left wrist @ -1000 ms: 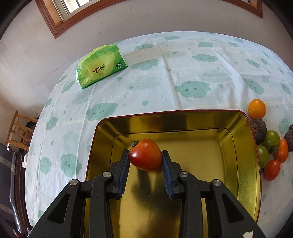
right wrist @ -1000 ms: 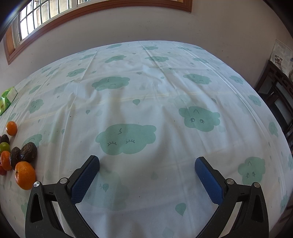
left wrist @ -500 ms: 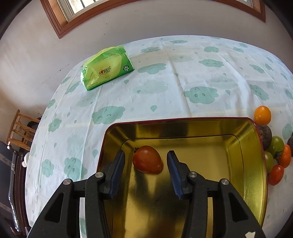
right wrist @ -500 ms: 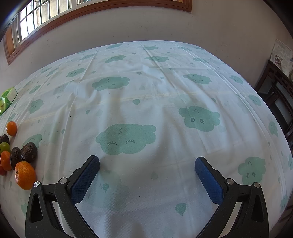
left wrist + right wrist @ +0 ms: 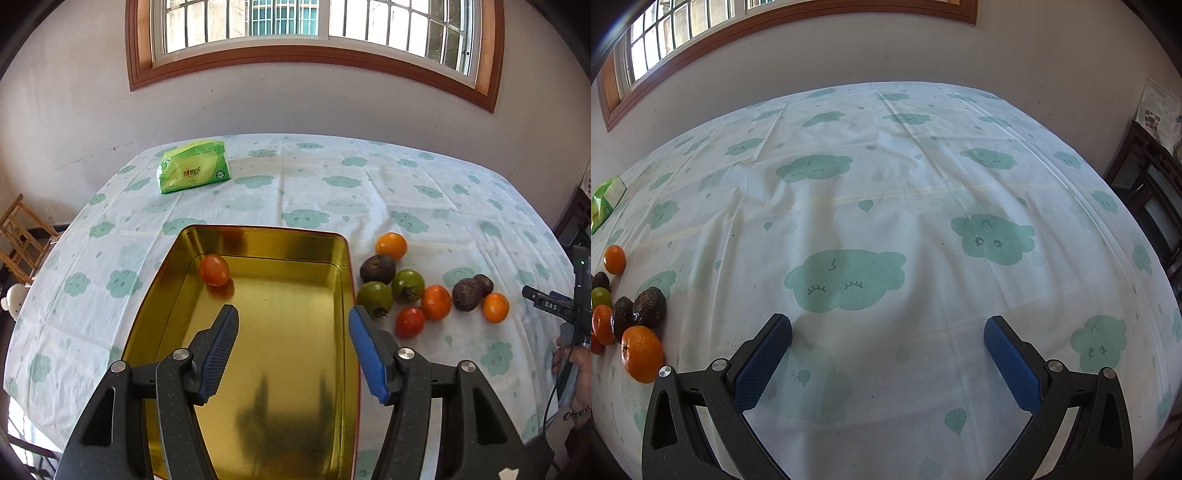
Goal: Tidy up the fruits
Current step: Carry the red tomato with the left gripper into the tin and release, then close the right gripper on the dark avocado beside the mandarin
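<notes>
Left gripper spread (empty); tray bottom cropped.

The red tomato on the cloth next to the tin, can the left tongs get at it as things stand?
Probably yes. The left tongs are open and empty above the tin, and the red tomato lies just past the tin's rim, uncovered on top, though a green tomato and an orange crowd it.

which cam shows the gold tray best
The left wrist view. It takes in most of the gold tray, with a red tomato lying in its far left corner and the open left gripper above it. The right wrist view shows none of the tray, only tablecloth and some fruit at its left edge.
</notes>
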### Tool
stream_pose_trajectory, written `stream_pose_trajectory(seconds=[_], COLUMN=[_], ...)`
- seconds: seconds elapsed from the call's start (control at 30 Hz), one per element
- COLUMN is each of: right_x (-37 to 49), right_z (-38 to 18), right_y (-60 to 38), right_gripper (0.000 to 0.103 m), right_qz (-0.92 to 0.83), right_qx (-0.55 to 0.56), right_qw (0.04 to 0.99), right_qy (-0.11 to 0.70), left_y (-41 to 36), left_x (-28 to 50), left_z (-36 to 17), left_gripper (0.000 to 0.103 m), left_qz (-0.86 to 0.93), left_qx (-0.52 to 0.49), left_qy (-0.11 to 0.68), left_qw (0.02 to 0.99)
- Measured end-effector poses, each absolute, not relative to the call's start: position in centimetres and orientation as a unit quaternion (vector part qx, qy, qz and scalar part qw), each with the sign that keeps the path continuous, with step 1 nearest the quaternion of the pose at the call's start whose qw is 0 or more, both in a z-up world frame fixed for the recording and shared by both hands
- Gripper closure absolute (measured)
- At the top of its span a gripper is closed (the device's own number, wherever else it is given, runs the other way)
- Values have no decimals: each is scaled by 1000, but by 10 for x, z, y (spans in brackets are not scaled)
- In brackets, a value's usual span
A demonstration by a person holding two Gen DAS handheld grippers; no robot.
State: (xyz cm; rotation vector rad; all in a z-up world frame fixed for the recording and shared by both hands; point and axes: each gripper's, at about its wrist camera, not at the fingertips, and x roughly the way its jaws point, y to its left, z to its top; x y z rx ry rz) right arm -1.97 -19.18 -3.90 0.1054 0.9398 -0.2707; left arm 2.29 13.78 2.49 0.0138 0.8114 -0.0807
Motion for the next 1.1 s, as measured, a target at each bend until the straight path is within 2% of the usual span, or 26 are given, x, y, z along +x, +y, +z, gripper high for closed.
stream_pose_trajectory(seconds=[0.1,0.2,0.27,0.3,0.5,0.57,0.67,0.87,1.0,1.1], right_x=[-20,-23,-27,-29,-33,-27,-16,0,5,11], right_z=[-39,-35,-28,-25,6,8,4,1,-2,-9], right_y=[-192,-192,-186,-179,-102,-77,-46,-16,-2,8], right_gripper=[0,3,29,32,38,45,54,54,54,54], right_qz=[-128,-103,-49,-14,187,227,259,306,330,339], right_qx=[53,66,70,65,-55,-109,-183,-239,-260,-272], right_qw=[882,890,904,908,901,882,855,819,797,782], right_qy=[450,439,420,412,388,398,411,422,433,446], left_y=[124,127,130,131,126,124,118,101,93,87], left_x=[-9,-42,-62,-72,-115,-122,-125,-124,-124,-123], left_z=[30,30,29,28,28,25,16,8,12,12], left_gripper=[45,43,39,35,33,28,28,28,14,14], left_qz=[-42,-41,-32,-28,-21,-31,-61,-87,-89,-95], left_qx=[3,-42,-58,-62,-51,-70,-88,-66,-42,-26], left_qy=[381,372,373,374,369,372,390,399,385,383], left_qw=[924,926,926,925,928,925,915,910,918,918])
